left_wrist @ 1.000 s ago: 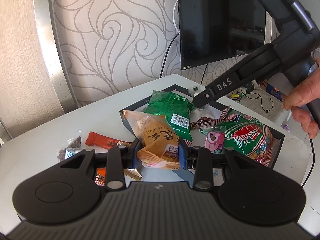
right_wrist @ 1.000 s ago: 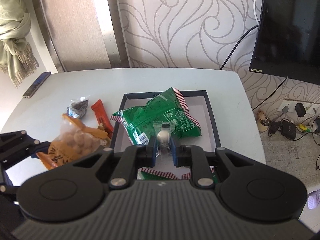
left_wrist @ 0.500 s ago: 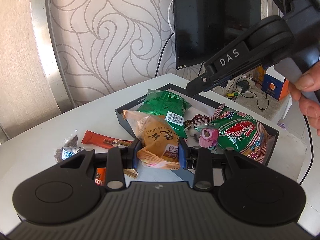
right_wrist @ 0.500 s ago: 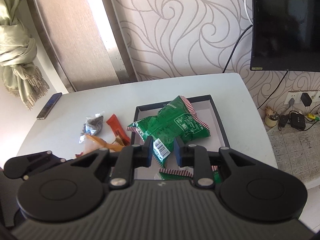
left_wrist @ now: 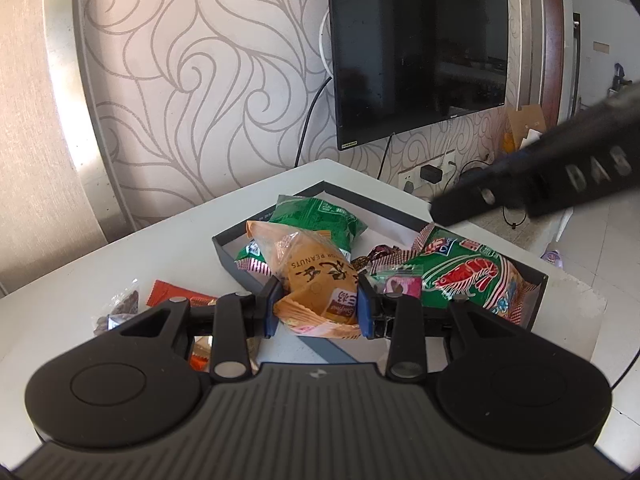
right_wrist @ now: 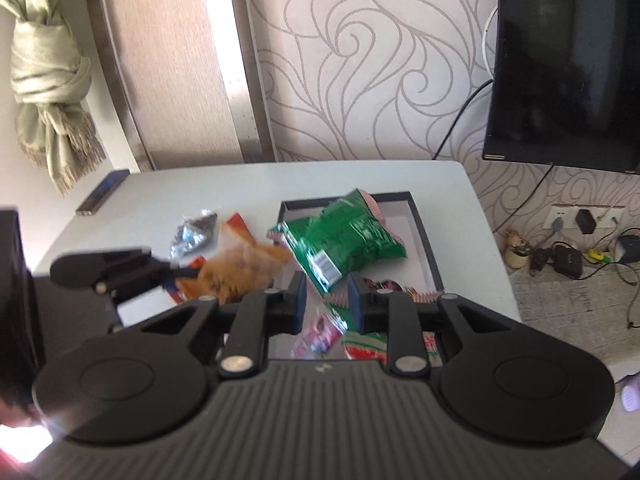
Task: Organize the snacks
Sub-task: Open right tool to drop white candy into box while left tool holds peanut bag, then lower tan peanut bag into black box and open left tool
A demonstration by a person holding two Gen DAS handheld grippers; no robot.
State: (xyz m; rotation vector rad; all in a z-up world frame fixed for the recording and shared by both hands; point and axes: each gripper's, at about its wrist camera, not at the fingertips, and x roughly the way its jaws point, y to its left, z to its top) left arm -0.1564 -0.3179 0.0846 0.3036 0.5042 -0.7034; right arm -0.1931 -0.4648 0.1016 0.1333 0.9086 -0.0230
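My left gripper point(left_wrist: 316, 306) is shut on an orange peanut bag point(left_wrist: 316, 276) and holds it over the near corner of the dark box point(left_wrist: 228, 246); the bag also shows in the right wrist view point(right_wrist: 236, 272). My right gripper point(right_wrist: 327, 300) is open and empty, high above the box point(right_wrist: 424, 232). In the box lie a green snack bag point(right_wrist: 344, 240), a green shrimp-cracker bag point(left_wrist: 468, 276) and a small pink packet point(left_wrist: 400, 282).
On the white table point(right_wrist: 168, 192) left of the box lie a red-orange wrapper point(left_wrist: 176, 292) and a clear packet of dark snacks point(left_wrist: 120, 306). A phone point(right_wrist: 103, 192) lies near the far left edge. A wall TV point(left_wrist: 416, 48) hangs behind; cables and sockets point(right_wrist: 580, 236) sit at right.
My right gripper let go of a small silver item, opened and rose away from the box. My left gripper carried the peanut bag towards the box.
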